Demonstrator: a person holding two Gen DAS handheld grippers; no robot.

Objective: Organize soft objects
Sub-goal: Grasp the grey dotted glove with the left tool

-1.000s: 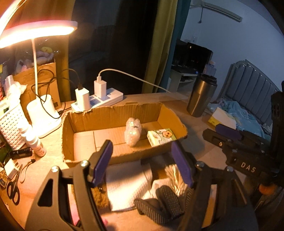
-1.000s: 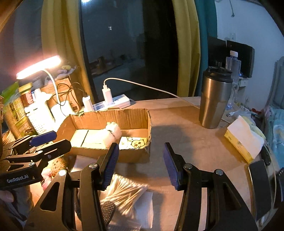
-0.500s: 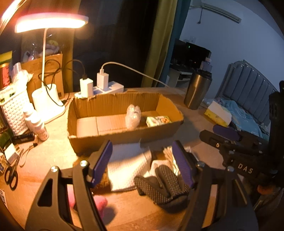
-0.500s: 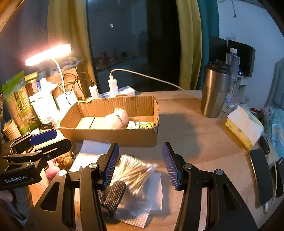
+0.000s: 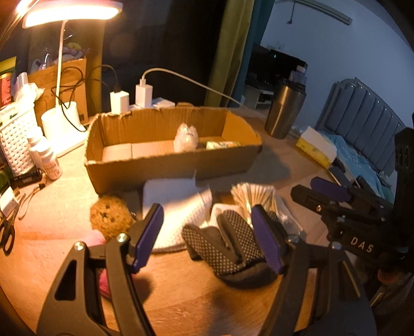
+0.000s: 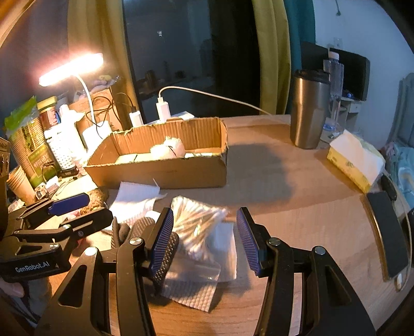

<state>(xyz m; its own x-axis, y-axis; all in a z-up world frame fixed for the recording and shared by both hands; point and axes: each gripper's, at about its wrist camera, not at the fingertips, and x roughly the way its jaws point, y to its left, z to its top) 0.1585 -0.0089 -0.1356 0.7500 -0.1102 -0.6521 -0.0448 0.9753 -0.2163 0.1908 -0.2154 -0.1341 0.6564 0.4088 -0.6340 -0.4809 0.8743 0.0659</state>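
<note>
Grippers both pulled back from the box versus half a second earlier, so the soft pile sat larger and closer in both views. Left gripper (image 5: 208,236) was wide open with nothing between its purple pads, hovering over the black polka-dot fabric piece (image 5: 227,248) and the white waffle-textured cloth (image 5: 176,209); contact with either could not be confirmed. Right gripper (image 6: 204,239) was also wide open and empty, poised above the clear bag of cotton swabs (image 6: 196,222), which lay on a white tissue sheet (image 6: 225,248).

Brown fuzzy ball (image 5: 110,215) sat just left of the cloth, with a pink soft item (image 5: 103,279) near it, partly hidden behind the left finger. All of these were on the wooden table (image 6: 297,206), in front of the open shallow cardboard box (image 5: 168,165). Inside the box: a crinkled clear plastic bundle (image 5: 185,137) and a small flat green packet (image 5: 220,144) beside it.

Farther out: lit white desk lamp (image 5: 64,15) at back left, steel tumbler (image 6: 309,108) at back right, yellow tissue pack (image 6: 354,160) near the right edge.
</note>
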